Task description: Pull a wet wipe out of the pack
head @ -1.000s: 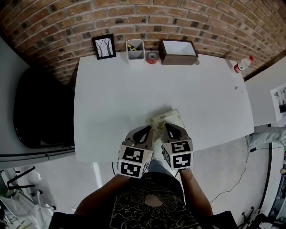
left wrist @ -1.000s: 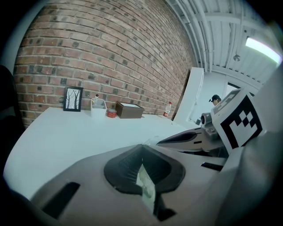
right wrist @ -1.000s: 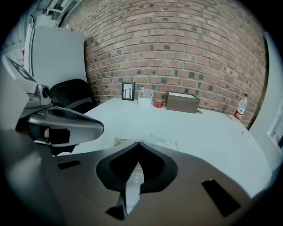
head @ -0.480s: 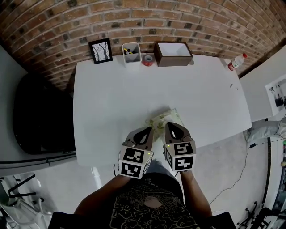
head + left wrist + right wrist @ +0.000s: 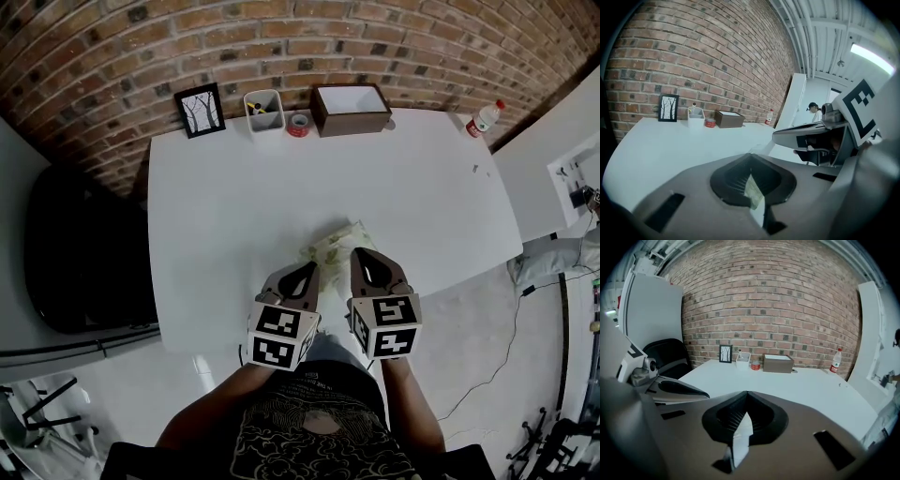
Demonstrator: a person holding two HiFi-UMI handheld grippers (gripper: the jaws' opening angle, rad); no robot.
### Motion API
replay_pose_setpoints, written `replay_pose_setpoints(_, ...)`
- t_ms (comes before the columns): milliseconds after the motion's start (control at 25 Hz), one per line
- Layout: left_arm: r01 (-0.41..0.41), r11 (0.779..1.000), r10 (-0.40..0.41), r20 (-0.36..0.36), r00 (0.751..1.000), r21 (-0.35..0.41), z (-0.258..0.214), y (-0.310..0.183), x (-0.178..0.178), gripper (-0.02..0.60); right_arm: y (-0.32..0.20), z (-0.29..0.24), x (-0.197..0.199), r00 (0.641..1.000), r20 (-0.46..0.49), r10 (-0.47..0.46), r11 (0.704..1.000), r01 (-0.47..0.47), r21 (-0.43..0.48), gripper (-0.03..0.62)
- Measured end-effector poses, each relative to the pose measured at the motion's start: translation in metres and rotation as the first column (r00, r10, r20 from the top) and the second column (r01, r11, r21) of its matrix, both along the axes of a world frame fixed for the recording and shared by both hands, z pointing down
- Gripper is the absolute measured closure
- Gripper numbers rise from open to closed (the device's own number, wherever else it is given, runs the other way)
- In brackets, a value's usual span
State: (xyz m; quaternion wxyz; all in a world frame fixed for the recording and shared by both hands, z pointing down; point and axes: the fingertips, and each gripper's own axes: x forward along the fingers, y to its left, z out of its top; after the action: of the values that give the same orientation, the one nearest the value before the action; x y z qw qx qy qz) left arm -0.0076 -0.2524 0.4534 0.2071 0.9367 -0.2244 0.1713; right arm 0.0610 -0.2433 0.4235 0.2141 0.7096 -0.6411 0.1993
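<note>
The wet wipe pack (image 5: pixel 333 242), pale green and crinkled, lies on the white table (image 5: pixel 244 206) near its front edge. My left gripper (image 5: pixel 305 268) hovers just short of the pack's near left corner, shut and holding nothing. My right gripper (image 5: pixel 362 253) sits over the pack's near right side, also shut and holding nothing. In the left gripper view the jaw tips (image 5: pixel 750 154) meet, and a strip of the greenish pack (image 5: pixel 753 190) shows through the slot below them. In the right gripper view the tips (image 5: pixel 746 393) meet over bare table.
Along the far edge by the brick wall stand a framed picture (image 5: pixel 199 110), a white pen holder (image 5: pixel 263 111), a red tape roll (image 5: pixel 298 125) and a brown box (image 5: pixel 351 108). A bottle (image 5: pixel 482 118) stands at the far right corner. A black chair (image 5: pixel 80 253) is left of the table.
The head view has shifted a little, so the table sits further left in frame. Both grippers stay shut by the pack; the right one has edged slightly forward over it.
</note>
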Motion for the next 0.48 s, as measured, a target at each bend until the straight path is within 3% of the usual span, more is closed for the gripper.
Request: replay_pose_setpoints(480,-0.035,0.999,0.035,-0.004,0.999,0.017,-0.007,0.009,0.009,0.57,0.012,-0.035,0.008,0.998,0.014,0.057,0.993,-0.058,0.1,0.58)
